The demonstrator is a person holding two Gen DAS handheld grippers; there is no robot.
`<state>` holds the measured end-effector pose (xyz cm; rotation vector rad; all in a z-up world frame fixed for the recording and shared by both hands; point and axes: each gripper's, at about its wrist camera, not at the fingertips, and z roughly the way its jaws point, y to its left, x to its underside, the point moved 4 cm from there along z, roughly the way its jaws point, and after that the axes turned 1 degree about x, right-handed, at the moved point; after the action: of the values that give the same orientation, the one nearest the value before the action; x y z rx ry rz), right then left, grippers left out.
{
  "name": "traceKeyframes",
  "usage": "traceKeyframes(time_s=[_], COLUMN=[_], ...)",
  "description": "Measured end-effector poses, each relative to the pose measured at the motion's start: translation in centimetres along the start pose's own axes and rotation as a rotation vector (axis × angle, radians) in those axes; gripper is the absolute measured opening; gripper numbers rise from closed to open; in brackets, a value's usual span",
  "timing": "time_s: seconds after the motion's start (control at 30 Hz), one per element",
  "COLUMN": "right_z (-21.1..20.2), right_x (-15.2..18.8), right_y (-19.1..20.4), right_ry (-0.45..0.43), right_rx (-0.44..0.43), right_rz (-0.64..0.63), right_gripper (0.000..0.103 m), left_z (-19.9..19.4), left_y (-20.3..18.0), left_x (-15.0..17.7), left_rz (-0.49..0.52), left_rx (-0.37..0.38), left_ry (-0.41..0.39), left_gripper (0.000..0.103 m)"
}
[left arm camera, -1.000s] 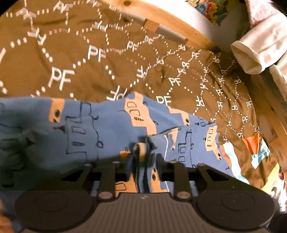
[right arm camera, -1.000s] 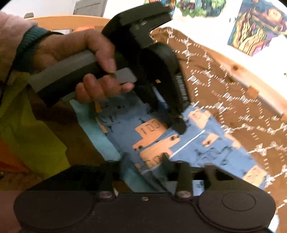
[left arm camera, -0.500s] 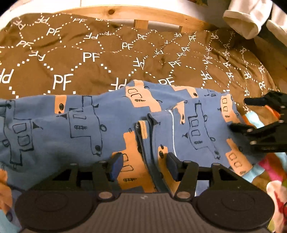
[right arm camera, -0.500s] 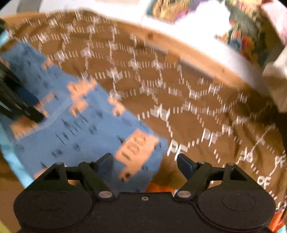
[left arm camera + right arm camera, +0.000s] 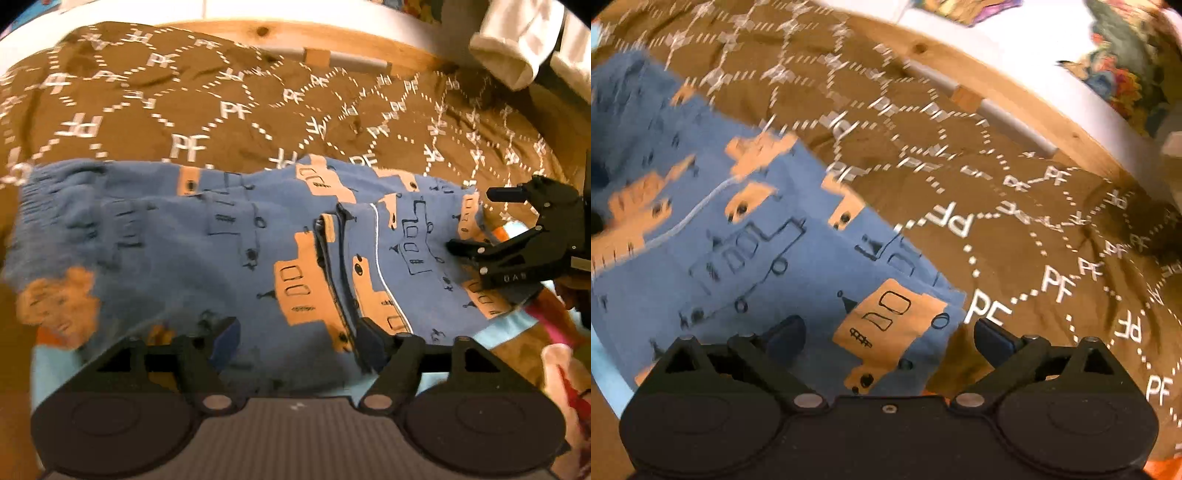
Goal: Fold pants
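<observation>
Both claws spread and gripping nothing, the left claw (image 5: 297,341) and right claw (image 5: 890,334) hover over the blue pants (image 5: 229,254), lying folded lengthwise on the brown bedspread (image 5: 221,92); crosswise folds seemingly remain

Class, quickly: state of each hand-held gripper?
Left hand-held gripper: open, over the blue truck-print pants.
Right hand-held gripper: open, holding nothing.

A: Bedding?
B: Brown blanket (image 5: 229,92), white dotted hexagons with "PF" lettering, creased. Light-blue sheet (image 5: 498,330) showing at its near edge.
A: Behind it?
B: Pale wooden bed rail (image 5: 258,31) with a knot, white wall above (colourful pictures (image 5: 1123,70) hang there). Cream cloth (image 5: 513,48) draped upper right.
</observation>
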<state>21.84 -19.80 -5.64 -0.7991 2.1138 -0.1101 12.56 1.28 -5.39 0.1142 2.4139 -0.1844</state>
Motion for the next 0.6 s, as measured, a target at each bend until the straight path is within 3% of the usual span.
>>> traceKeyframes(time_s=[0.1,0.17,0.3,0.4,0.5,0.57,0.6], right_z=[-2.2,-3.5,-3.7,-2.6,-2.3,-2.2,-2.2], right_x=[-0.7,-1.1,-1.6,-1.7,-1.7,-1.7,-1.6], right_y=[0.2,1.2,3.9,5.6,6.7,7.1,7.3], right_ry=[-0.079,-0.126,-0.144,-0.12,-0.108,-0.107,-0.106], right_rx=[-0.015,-0.054,-0.144,-0.18,-0.205,-0.211,-0.209], right_rz=[0.024,0.006,-0.024,-0.042,-0.035,-0.041,-0.046], right_gripper=[0.099,0.102,0.102,0.102,0.102,0.102,0.102], left_z=[-3.4,-5.6,-8.1,-7.6,-7.0,-6.6,-6.4], left_y=[1.4,2.5,4.8,6.3,6.7,6.9,7.0], left_x=[1.2,2.1,2.5,1.6,0.5,-0.2,-0.4], left_rz=[-0.015,-0.042,-0.133,-0.193,-0.248,-0.262,-0.268], left_rx=[-0.011,-0.069,-0.179,-0.254,-0.25,-0.296,-0.339], left_ry=[-0.065,-0.116,-0.22,-0.188,-0.2,-0.198,-0.189], left_gripper=[0.085,0.084,0.069,0.068,0.068,0.042,0.02])
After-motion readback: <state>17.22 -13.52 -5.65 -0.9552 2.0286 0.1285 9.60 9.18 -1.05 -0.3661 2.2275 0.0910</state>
